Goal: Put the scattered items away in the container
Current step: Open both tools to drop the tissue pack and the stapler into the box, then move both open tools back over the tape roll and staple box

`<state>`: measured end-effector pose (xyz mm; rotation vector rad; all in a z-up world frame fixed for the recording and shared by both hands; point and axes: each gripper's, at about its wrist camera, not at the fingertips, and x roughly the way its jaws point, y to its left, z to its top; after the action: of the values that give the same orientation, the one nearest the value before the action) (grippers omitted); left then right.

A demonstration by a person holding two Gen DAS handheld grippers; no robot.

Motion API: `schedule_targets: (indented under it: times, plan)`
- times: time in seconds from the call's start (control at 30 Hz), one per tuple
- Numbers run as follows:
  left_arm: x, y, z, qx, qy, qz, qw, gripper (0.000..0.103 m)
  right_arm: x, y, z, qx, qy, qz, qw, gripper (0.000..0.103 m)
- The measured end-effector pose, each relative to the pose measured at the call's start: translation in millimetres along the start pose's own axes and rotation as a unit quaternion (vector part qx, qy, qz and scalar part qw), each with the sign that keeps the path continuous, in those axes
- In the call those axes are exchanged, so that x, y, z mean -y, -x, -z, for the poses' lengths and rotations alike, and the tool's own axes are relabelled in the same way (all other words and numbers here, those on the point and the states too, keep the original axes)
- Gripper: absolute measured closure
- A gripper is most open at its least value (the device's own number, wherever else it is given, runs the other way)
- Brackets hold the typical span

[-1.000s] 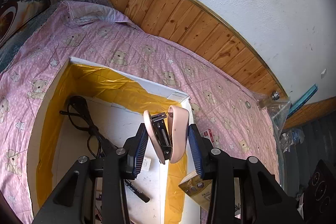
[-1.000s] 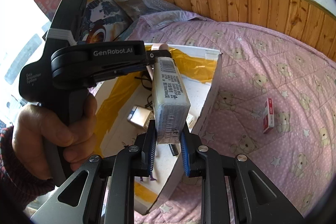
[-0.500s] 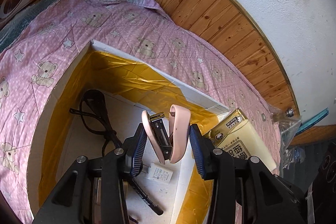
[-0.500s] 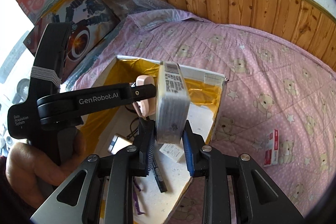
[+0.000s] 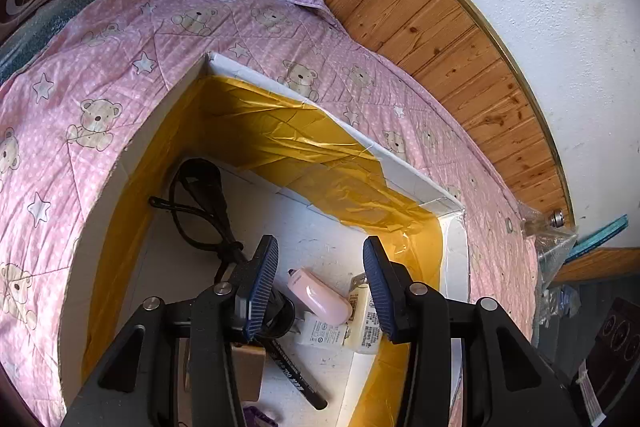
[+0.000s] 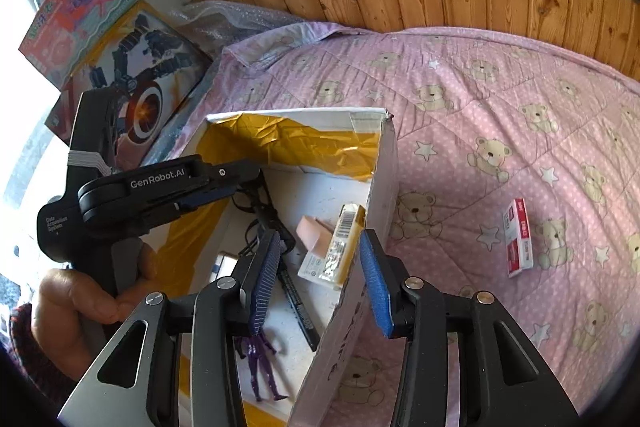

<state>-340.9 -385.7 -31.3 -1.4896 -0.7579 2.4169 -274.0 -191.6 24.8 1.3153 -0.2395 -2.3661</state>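
Gold foil lines the box (image 5: 404,169), which fills the lower middle of my left view, and both items I was carrying now lie on its white floor: the pink stapler (image 5: 320,295) between the left claw's fingers in the frame, and the cream pack (image 6: 340,247) leaning against the right wall, lower centre of my right view. The left claw (image 5: 320,287) and the right claw (image 6: 320,283) both stand wide with nothing in them. One red-and-white carton (image 6: 520,239) is left on the pink bedspread (image 6: 500,99), at the right of the right view, well apart from the box.

To finish this step well, I'd lift both claws straight up clear of the walls before swinging, so neither finger catches the foil or the right wall, which my right claw straddles. Then I'd take the right claw across to the carton.

A second ago the left claw gripped the stapler and the right gripped the pack above the box; both have since let go.
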Motion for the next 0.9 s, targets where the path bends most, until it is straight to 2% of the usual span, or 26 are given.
schedule_targets:
  times: [0.3, 0.57, 0.77, 0.9]
  plan:
    - [26, 15, 28, -0.006, -0.033, 0.016, 0.9993, 0.055, 9, 20, 48, -0.023, -0.017, -0.03, 0.999, 0.058]
    - [44, 32, 59, -0.011, -0.04, 0.02, 0.9989, 0.055, 6, 43, 72, -0.021, -0.019, -0.053, 0.998, 0.058]
    - [63, 59, 82, 0.007, -0.067, 0.02, 0.9975, 0.055, 7, 55, 91, -0.021, -0.022, -0.069, 0.997, 0.058]
    - [86, 75, 99, 0.02, -0.107, 0.025, 0.9937, 0.055, 15, 63, 102, -0.02, -0.032, -0.074, 0.997, 0.058]
